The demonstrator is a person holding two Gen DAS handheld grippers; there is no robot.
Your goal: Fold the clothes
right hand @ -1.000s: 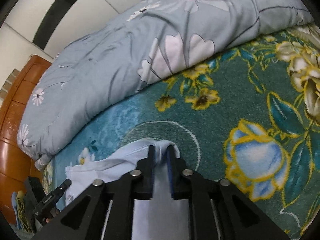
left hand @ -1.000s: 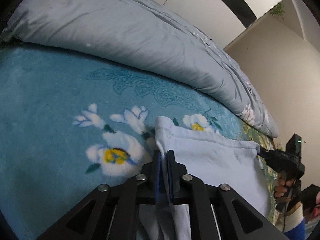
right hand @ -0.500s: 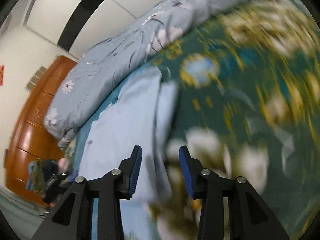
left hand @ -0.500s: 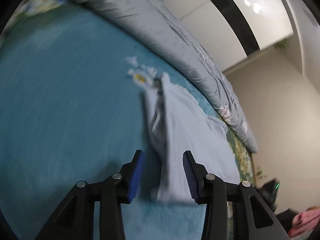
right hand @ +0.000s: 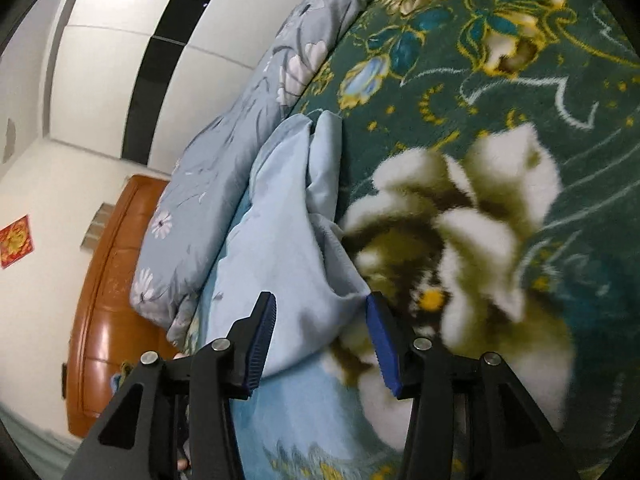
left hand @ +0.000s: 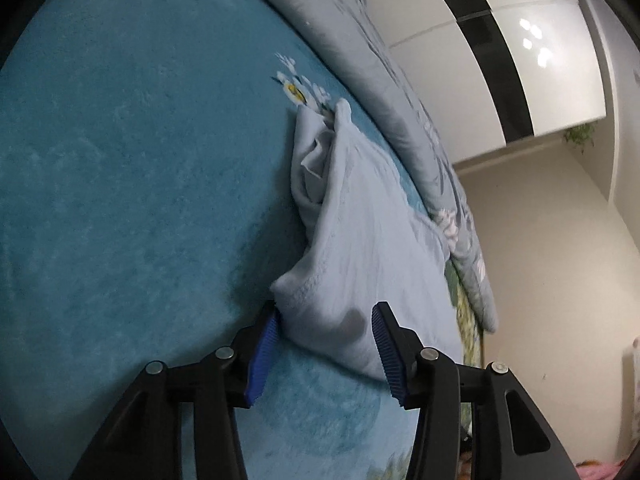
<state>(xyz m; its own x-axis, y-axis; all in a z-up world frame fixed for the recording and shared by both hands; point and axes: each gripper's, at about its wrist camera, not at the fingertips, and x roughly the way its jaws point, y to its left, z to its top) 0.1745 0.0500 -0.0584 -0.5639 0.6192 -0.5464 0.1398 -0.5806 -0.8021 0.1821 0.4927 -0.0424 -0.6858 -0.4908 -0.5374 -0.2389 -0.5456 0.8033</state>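
A pale blue garment (left hand: 360,232) lies folded on the teal floral blanket (left hand: 120,160). In the left wrist view my left gripper (left hand: 326,350) is open, its blue-padded fingers (left hand: 262,354) on either side of the garment's near left corner. In the right wrist view the same garment (right hand: 288,240) lies lengthwise on the blanket (right hand: 520,140). My right gripper (right hand: 320,338) is open and straddles its near right corner. Neither gripper holds cloth.
A grey floral duvet (left hand: 380,80) is bunched along the far side of the bed, also in the right wrist view (right hand: 224,160). A wooden headboard (right hand: 108,292) stands at the left. White wardrobe doors (left hand: 500,40) rise behind.
Both grippers have let go of the garment's far corners, opened, and drawn back to its near corners. The garment now lies folded on the blanket.
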